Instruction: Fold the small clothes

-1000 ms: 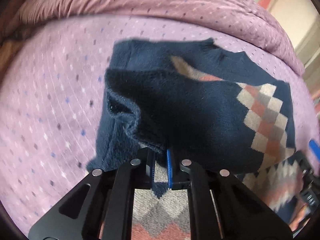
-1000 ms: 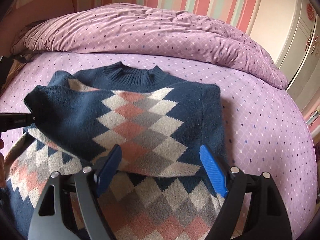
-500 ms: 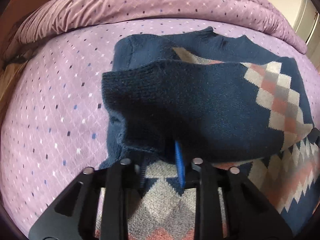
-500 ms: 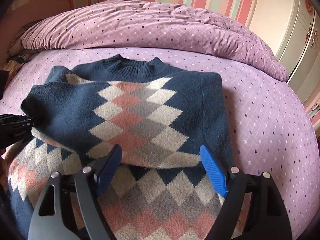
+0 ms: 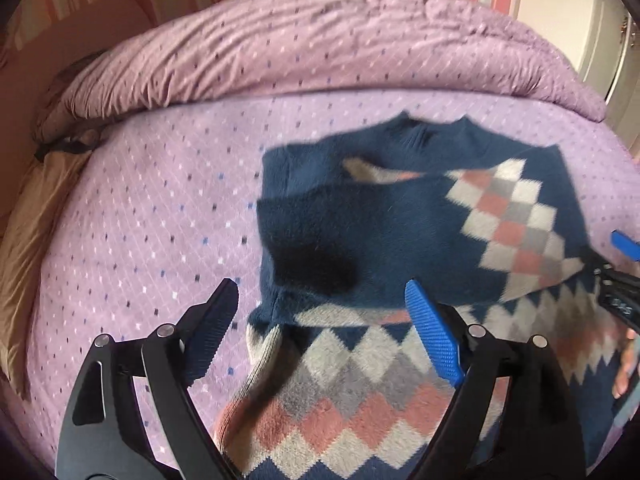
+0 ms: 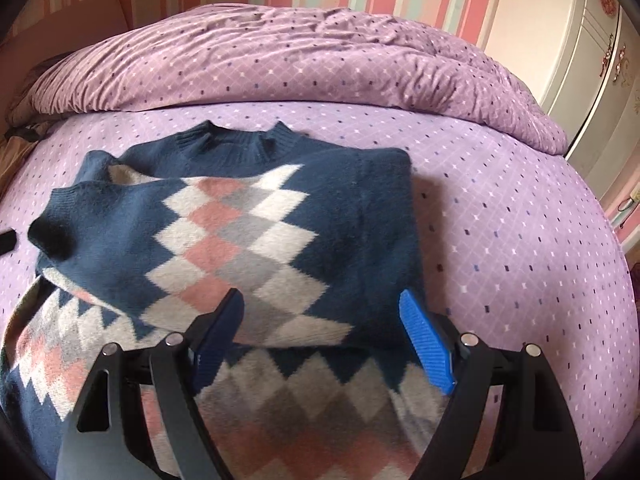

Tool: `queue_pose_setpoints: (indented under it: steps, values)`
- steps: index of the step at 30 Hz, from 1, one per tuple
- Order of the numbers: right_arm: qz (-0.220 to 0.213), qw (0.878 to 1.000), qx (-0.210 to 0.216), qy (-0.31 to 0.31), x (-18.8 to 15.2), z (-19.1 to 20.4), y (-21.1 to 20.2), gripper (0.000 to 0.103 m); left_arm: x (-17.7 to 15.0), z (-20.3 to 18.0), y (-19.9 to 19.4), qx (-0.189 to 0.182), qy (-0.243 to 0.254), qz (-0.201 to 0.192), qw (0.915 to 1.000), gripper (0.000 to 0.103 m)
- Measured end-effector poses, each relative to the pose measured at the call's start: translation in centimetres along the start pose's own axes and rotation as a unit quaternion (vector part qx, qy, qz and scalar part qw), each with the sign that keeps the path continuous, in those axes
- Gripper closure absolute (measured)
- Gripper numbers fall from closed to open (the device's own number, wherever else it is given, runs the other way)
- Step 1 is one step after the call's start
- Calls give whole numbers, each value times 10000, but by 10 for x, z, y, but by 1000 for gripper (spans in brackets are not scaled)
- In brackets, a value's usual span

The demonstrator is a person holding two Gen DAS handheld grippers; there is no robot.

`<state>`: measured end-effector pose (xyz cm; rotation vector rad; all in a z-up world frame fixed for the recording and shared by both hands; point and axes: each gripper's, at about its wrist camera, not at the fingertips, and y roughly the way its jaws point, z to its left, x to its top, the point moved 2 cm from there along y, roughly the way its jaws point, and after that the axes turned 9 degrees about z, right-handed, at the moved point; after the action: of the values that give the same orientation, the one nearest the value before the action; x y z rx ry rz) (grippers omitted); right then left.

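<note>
A navy sweater with pink, grey and white diamonds (image 6: 248, 240) lies on the purple bed, collar away from me. Both sleeves are folded across its chest; the left sleeve's dark cuff (image 6: 52, 240) rests at the left side. The sweater also shows in the left wrist view (image 5: 400, 248). My left gripper (image 5: 320, 320) is open and empty, just above the sweater's left edge. My right gripper (image 6: 320, 332) is open and empty over the lower middle of the sweater; its blue fingertip (image 5: 624, 242) shows at the right edge of the left wrist view.
A rumpled purple duvet (image 6: 300, 56) is piled at the back of the bed. The dotted purple sheet (image 6: 520, 220) spreads to the right of the sweater. A white wardrobe (image 6: 592, 40) stands at the far right, a striped wall behind. A tan pillow (image 5: 24, 232) lies far left.
My left gripper has let go of the sleeve cuff, opened wide and drawn back. The sleeve now lies across the chest. The right gripper stayed open and moved little.
</note>
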<state>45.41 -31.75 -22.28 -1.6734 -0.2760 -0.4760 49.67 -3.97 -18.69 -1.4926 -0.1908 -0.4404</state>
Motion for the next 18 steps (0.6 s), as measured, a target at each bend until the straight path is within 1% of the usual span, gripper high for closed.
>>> queue_pose_setpoints:
  steps: [2,4,5,7,10,12,14,16,18]
  values:
    - [129,9998,93,115,0,-11,9,22,5,-7,4,-103,63,-58,9999,18]
    - [294,9990,273,176,0,-18,21,22,12,-12,22,-225,104,-93,9996,18]
    - [335,9987,343,180,-2,-20,26,22,13,-13,31,-203,111,-65,9997,18]
    - [432,9981,418,163,-4,-23,40,22,14,-10,60,-207,26,202,9996,19]
    - [678,9963,505,124,-10,-25,63,22,7,0,89,-158,-39,500,9986,20]
    - [686,9964,487,75,-14,-23,70,22,0,2,95,-23,46,495,9988,19]
    - [684,9969,378,1,-15,-19,73,21,-4,2,100,53,131,470,9988,15]
    - [712,9969,325,22,-14,-19,76,16,-4,8,106,-7,50,548,9985,11]
    - [728,9967,340,86,-13,-22,76,15,-1,13,104,-101,-73,582,9982,11]
